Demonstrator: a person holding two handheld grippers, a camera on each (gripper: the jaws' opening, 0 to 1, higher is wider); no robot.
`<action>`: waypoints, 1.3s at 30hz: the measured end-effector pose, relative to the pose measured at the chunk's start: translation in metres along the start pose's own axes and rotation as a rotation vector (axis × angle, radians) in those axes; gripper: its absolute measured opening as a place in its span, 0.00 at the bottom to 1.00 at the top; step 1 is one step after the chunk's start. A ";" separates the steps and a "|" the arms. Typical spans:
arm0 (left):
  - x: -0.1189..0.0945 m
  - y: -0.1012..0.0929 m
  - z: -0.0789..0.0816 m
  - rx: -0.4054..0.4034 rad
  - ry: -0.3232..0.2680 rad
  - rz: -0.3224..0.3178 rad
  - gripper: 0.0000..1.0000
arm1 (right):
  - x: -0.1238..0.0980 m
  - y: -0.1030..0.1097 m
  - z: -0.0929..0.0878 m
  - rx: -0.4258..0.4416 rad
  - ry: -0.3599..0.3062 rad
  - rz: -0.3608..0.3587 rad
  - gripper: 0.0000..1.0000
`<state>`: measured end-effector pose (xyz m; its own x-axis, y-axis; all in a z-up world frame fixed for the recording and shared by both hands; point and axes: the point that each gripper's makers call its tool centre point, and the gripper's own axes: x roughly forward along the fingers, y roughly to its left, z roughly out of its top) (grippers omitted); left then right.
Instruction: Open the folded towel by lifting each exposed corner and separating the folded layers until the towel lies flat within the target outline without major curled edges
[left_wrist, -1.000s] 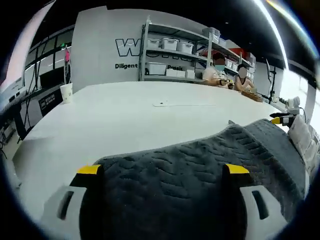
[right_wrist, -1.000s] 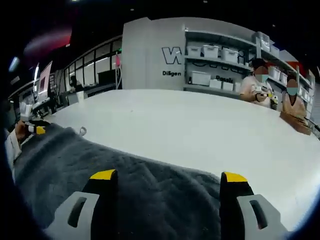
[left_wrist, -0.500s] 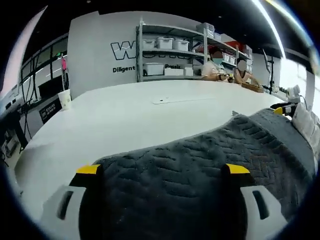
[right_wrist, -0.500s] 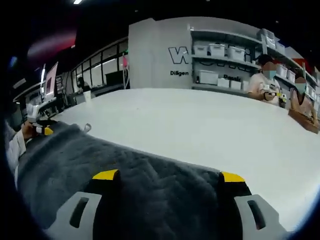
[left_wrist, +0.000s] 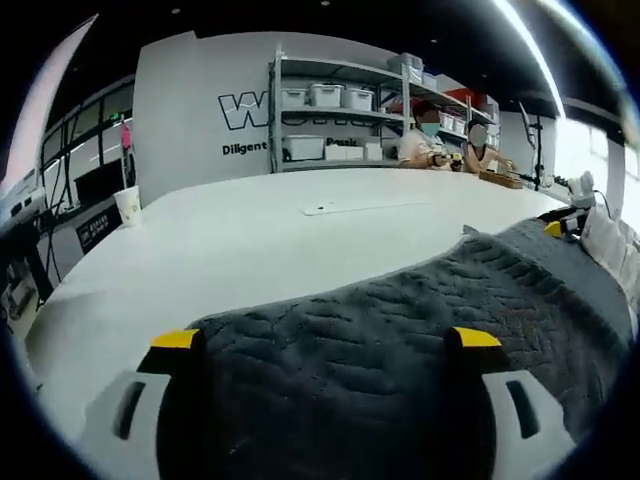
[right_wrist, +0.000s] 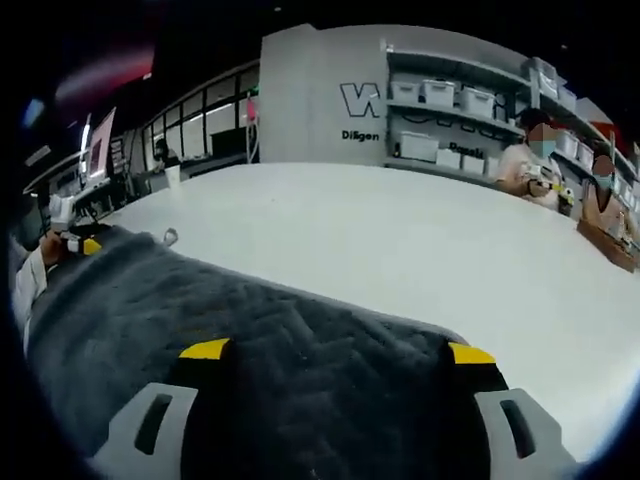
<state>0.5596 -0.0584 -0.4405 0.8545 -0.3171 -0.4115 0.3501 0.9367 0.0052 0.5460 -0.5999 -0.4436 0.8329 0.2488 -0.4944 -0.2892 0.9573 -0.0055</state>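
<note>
Towel (left_wrist: 400, 330) draped between left gripper (left_wrist: 325, 340) jaws, likewise right gripper (right_wrist: 338, 352)

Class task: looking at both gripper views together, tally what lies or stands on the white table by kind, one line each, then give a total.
Grey towel: 1
White paper cup: 1
Small flat white object, too small to identify: 1
Total: 3

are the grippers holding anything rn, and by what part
Each holds the grey towel at its near edge: the left gripper at one end, the right gripper at the other, cloth stretched between them.
</note>
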 end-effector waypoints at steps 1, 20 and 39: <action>0.000 0.000 0.000 0.000 0.000 0.000 0.99 | 0.000 -0.001 0.000 0.001 0.000 -0.002 0.84; 0.003 0.006 0.002 0.007 -0.020 -0.012 0.99 | -0.001 -0.012 0.000 -0.002 -0.022 0.004 0.87; 0.007 0.011 0.004 0.010 -0.029 -0.014 0.99 | -0.002 -0.019 -0.001 -0.021 -0.046 0.024 0.88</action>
<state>0.5706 -0.0512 -0.4398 0.8604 -0.3343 -0.3846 0.3657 0.9307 0.0091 0.5497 -0.6191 -0.4435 0.8463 0.2788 -0.4540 -0.3191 0.9477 -0.0128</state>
